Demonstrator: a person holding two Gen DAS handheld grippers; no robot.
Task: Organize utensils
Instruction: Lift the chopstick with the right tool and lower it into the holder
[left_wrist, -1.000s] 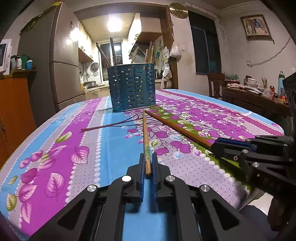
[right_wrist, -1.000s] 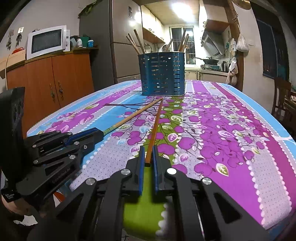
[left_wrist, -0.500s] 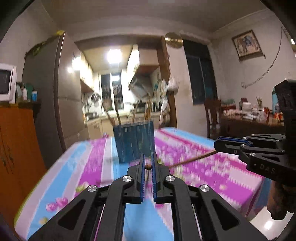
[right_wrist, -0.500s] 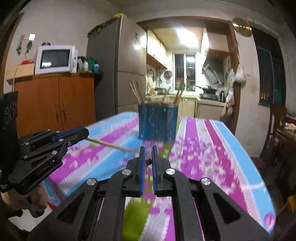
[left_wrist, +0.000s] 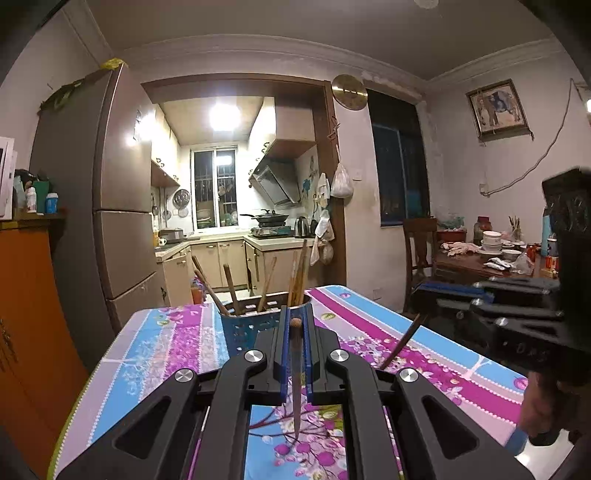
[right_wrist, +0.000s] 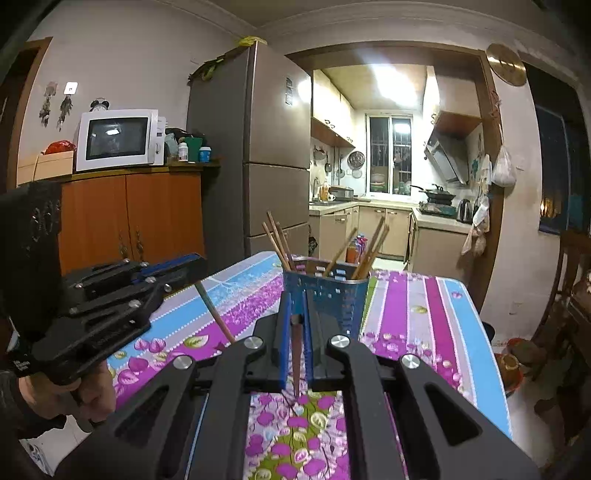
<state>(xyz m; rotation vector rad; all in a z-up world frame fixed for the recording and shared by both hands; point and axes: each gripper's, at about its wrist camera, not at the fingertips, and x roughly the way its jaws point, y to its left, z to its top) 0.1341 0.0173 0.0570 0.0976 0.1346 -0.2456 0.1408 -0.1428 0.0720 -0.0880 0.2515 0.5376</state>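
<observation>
the left gripper (left_wrist: 295, 325) and right gripper (right_wrist: 295, 317) each pinched one chopstick (left_wrist: 295, 373) near its thick end, above the floral tablecloth (left_wrist: 177, 343) before the blue holder (right_wrist: 332, 291) — light, stiff, slick sticks, likely to pivot unless clamped firmly.

A home: a dining room opening onto a small kitchen. A table (right_wrist: 424, 306) with a floral cloth stands before a fridge (right_wrist: 255, 147) and a cabinet (right_wrist: 129, 218) bearing a microwave (right_wrist: 118, 139). Through the doorway: cupboards (left_wrist: 218, 262), range hood (left_wrist: 275, 181), a wok on the stove (left_wrist: 271, 216), kettle (left_wrist: 301, 226). A side table (left_wrist: 465, 264) holds bowls; a framed picture (left_wrist: 496, 109) hangs above.
</observation>
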